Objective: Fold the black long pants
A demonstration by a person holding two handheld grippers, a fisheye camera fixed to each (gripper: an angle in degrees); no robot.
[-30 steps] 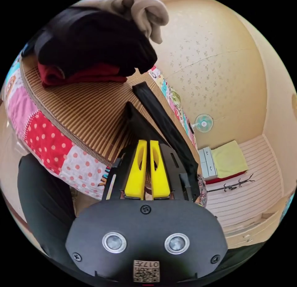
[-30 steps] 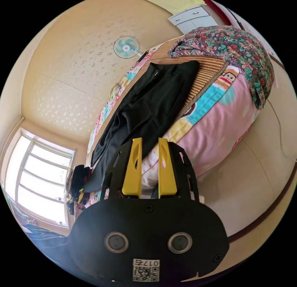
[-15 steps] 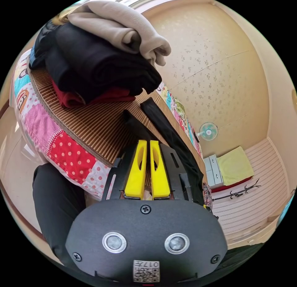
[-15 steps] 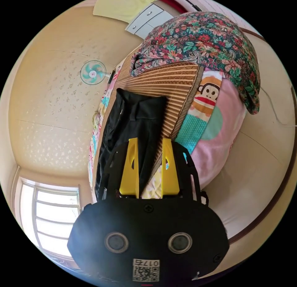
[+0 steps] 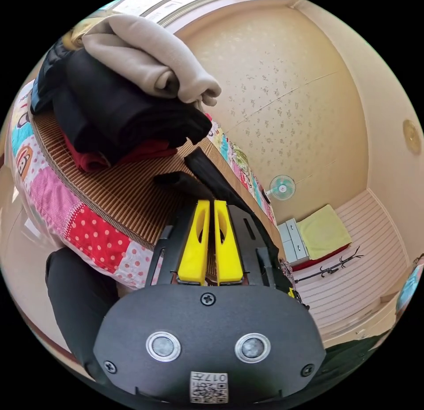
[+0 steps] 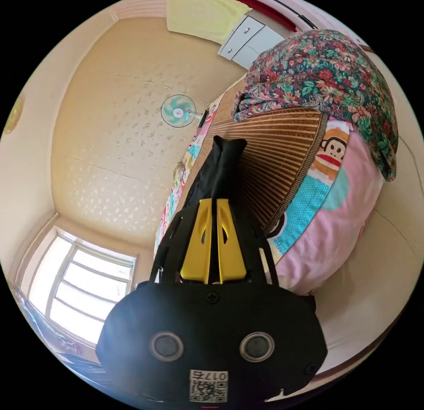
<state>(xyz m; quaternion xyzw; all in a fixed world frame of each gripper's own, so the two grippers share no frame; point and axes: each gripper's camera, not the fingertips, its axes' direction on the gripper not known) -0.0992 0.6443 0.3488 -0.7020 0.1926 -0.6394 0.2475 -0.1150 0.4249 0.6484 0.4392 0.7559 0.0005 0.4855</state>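
Starting with left gripper view: the left gripper (image 5: 210, 202) is pinching the black long pants (image 5: 207, 173), jaws nearly together on cloth, on the striped mat (image 5: 119, 193) near a clothes pile (image 5: 123, 114). Pants are running long, away to far end.

Right gripper view: the right gripper (image 6: 212, 202) is also closing on pants' edge w/ both jaws. Folding is prob. only beginning; most is left.

We see cream wallpaper (image 5: 282, 96) with faint speckles and a small wall fan (image 6: 178, 111) mounted on it. A bright window (image 6: 84, 286) lets in daylight. A grey drawer cabinet (image 5: 293, 246) stands near a yellow-green cloth (image 5: 324, 231). The bed carries a striped bamboo mat (image 6: 274, 162) over a patchwork sheet (image 5: 95, 240).
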